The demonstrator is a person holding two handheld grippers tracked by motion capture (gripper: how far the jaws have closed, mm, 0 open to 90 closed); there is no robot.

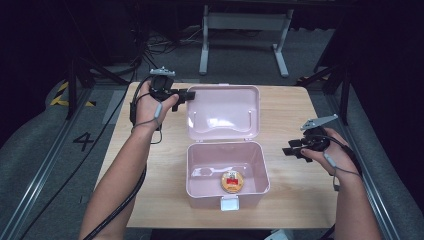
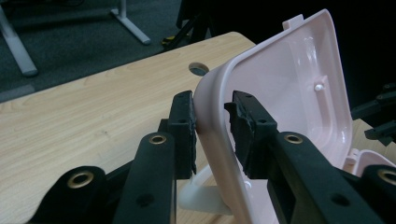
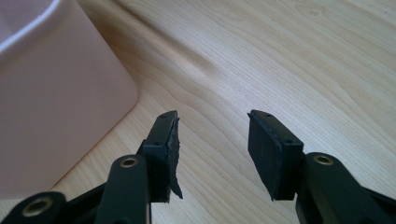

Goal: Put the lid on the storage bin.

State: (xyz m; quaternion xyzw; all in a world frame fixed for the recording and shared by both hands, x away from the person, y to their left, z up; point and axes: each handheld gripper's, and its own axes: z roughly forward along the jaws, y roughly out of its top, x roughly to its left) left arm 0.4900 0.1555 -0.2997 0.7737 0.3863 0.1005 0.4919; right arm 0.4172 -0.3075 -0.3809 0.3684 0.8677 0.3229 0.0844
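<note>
A pale pink plastic box [image 1: 264,165] stands open in the middle of the wooden table, its lid [image 1: 222,112] swung up and back. Inside lie a round gold tin with a red label [image 1: 231,181] and a clear plastic spoon [image 1: 212,171]. My left gripper [image 1: 182,97] is at the lid's far left corner. In the left gripper view it [image 2: 212,121] is shut across the lid's curved rim [image 2: 289,93], one pad on each side. My right gripper [image 1: 290,150] hovers right of the box, open and holding nothing. In the right gripper view it [image 3: 212,126] sits over bare wood beside the box wall [image 3: 56,102].
A white latch [image 1: 229,202] hangs at the box's front edge. A cable hole [image 2: 199,69] is cut in the table behind the lid. Past the far edge stand grey table legs [image 1: 203,50] on dark carpet. Bare wood lies on both sides of the box.
</note>
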